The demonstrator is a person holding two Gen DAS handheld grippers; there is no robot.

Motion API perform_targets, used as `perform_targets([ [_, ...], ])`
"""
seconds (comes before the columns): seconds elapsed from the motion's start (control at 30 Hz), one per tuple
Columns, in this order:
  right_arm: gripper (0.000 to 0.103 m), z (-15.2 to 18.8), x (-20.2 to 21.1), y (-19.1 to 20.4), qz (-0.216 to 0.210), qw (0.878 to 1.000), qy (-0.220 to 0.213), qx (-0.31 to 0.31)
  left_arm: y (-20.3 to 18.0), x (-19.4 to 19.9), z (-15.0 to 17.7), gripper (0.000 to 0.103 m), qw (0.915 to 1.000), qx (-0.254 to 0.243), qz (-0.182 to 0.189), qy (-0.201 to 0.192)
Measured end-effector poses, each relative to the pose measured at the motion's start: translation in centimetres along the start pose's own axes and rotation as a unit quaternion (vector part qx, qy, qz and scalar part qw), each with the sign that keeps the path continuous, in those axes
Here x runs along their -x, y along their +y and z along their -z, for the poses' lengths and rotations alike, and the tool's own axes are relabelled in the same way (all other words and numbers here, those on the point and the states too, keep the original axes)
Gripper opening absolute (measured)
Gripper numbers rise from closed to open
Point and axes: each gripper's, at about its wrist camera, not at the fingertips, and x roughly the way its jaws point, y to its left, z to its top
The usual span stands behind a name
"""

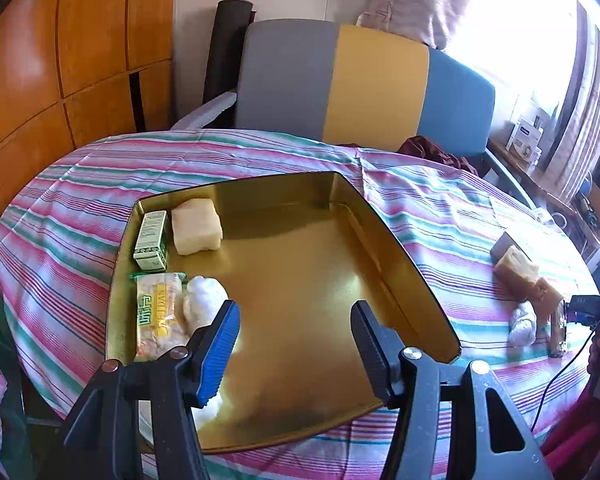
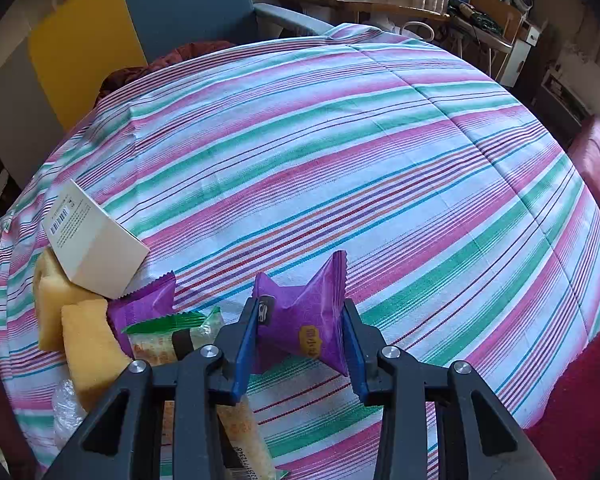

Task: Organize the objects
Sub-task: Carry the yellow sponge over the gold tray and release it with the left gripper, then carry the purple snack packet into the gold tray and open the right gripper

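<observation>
purple snack packet [image 2: 302, 322] crumpled, upright between clamping right fingers [image 2: 352, 344]; left fingers [image 1: 220, 344] empty, apart.

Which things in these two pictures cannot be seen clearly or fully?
- Left wrist view: the white wrapped item in the gold tray is partly covered by the left gripper finger.
- Left wrist view: the pile of items at the right is small, and window glare washes out the top right.
- Right wrist view: the right gripper, shut on the purple packet, hides its sides; the yellow packet beneath is cut off by the fingers and the bottom edge.
</observation>
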Motion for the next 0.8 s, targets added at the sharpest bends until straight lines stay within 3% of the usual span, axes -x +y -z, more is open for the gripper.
perform_targets([
  [0.37, 0.039, -0.5, 1.6, -0.8, -0.019, 0.999, -0.035, -0.024, -2.1, -0.8, 1.8, 0.058, 0.9993, -0.024, 0.007, 0.027],
  [0.8, 0.039, -0.7, 5.0, 0.8, -0.088, 0.99, -0.113, -0.005, -2.6, -1.5, 2.4, 0.056, 0.9986, -0.028, 0.01, 0.043],
])
